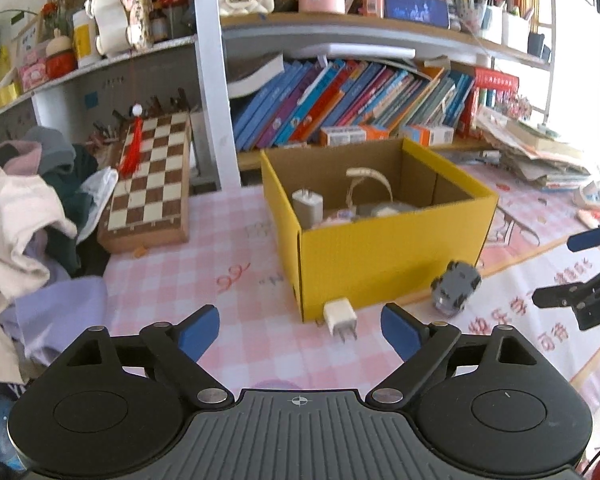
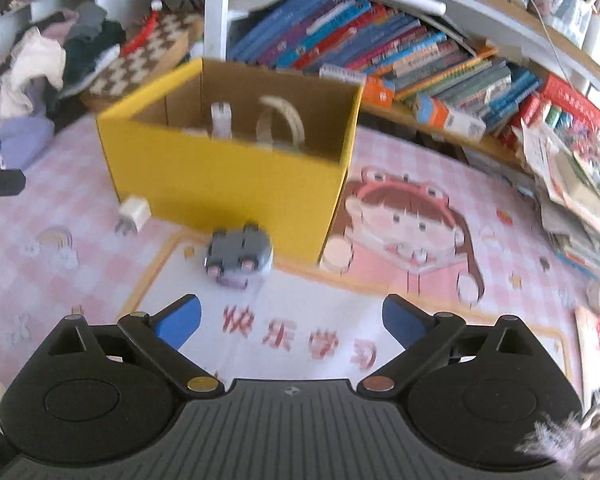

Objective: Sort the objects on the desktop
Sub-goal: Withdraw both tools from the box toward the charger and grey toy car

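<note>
White charger [image 1: 340, 314] just ahead of open left claw [image 1: 300, 334]; grey toy [image 2: 238, 258] ahead of open right claw [image 2: 292, 322]

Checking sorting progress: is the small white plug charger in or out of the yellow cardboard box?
Out. The small white plug charger lies on the tablecloth against the yellow cardboard box's outer wall.

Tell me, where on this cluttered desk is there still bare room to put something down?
Free: the pink checked mat between the chessboard and yellow box, and the cartoon-girl print right of the box. Crowded: the box front, with white charger and grey toy; clothes far left.
</note>
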Motion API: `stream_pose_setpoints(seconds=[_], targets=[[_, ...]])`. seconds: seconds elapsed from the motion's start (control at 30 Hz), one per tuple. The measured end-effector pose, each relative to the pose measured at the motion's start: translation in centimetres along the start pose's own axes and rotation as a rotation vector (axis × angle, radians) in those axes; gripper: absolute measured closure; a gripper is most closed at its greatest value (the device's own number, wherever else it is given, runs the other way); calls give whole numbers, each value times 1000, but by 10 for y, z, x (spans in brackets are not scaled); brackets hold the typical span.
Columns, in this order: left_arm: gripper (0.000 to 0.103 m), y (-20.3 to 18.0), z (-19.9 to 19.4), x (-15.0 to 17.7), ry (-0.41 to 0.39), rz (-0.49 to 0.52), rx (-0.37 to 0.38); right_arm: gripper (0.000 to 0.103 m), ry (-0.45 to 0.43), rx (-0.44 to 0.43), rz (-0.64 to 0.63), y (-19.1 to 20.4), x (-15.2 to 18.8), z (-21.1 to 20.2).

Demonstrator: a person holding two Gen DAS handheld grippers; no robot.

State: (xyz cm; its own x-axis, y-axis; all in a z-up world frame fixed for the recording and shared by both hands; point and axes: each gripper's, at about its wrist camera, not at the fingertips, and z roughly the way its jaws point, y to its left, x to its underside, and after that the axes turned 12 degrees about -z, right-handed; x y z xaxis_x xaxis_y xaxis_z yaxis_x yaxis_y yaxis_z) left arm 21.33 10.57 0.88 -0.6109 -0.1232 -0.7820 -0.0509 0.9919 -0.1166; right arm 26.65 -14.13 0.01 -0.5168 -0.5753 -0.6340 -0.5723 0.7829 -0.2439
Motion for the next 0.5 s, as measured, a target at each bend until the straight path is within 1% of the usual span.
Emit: stream_pose_setpoints(seconds=[0.17,0.37,0.5], targets=[[11,2,3,17,40,-22,4,5,34,6,55,15,16,3],[11,-4,6,35,67,-15,6,5,25,68,85,34,29,3],[11,-7,8,43,72,-24,17,5,7,73,105,36,32,0]])
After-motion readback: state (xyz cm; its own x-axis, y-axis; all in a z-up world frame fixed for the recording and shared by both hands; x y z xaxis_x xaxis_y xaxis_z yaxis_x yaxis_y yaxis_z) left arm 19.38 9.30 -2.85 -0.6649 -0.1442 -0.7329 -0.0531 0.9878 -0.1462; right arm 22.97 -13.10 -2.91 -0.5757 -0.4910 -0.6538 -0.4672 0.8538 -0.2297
